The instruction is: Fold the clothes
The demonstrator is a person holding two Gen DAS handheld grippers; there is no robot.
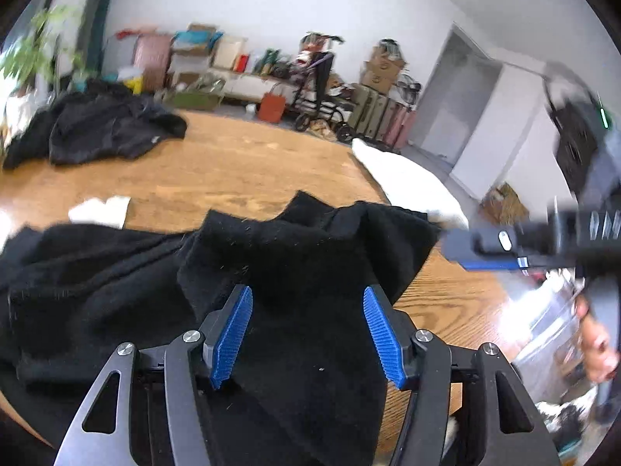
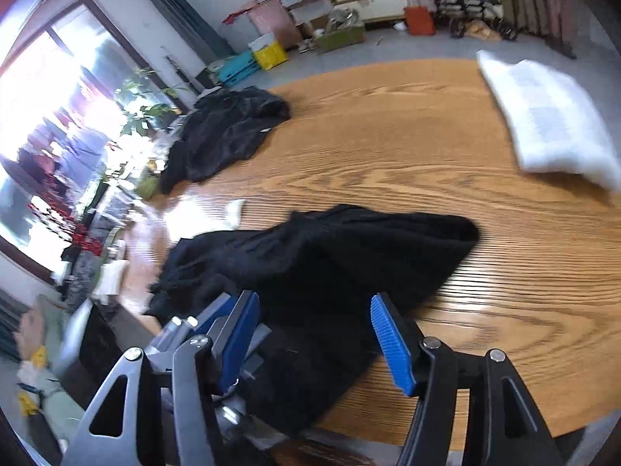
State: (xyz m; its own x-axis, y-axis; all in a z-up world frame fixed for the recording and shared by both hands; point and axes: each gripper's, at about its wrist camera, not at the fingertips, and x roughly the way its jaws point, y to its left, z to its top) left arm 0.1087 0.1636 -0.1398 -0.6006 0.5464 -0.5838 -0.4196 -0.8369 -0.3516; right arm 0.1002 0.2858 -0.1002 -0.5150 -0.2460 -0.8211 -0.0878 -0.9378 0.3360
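A black garment (image 1: 302, 256) lies crumpled on the wooden table (image 1: 240, 163), partly doubled over itself. My left gripper (image 1: 308, 330) hovers just over it, open, blue pads wide apart with the cloth lying beneath the gap and not pinched. In the right wrist view the same garment (image 2: 330, 256) stretches from the near edge to the table's middle. My right gripper (image 2: 316, 338) is open above its near part, holding nothing. In the left wrist view the right gripper's body (image 1: 504, 240) shows blurred at the right, beside the garment's corner.
A second black garment (image 1: 108, 128) (image 2: 229, 128) is heaped at the table's far left. A folded white cloth (image 1: 407, 182) (image 2: 551, 124) lies at the far right, and a small white piece (image 1: 101, 209) (image 2: 233, 209) sits left of the garment. Boxes and bags line the back wall.
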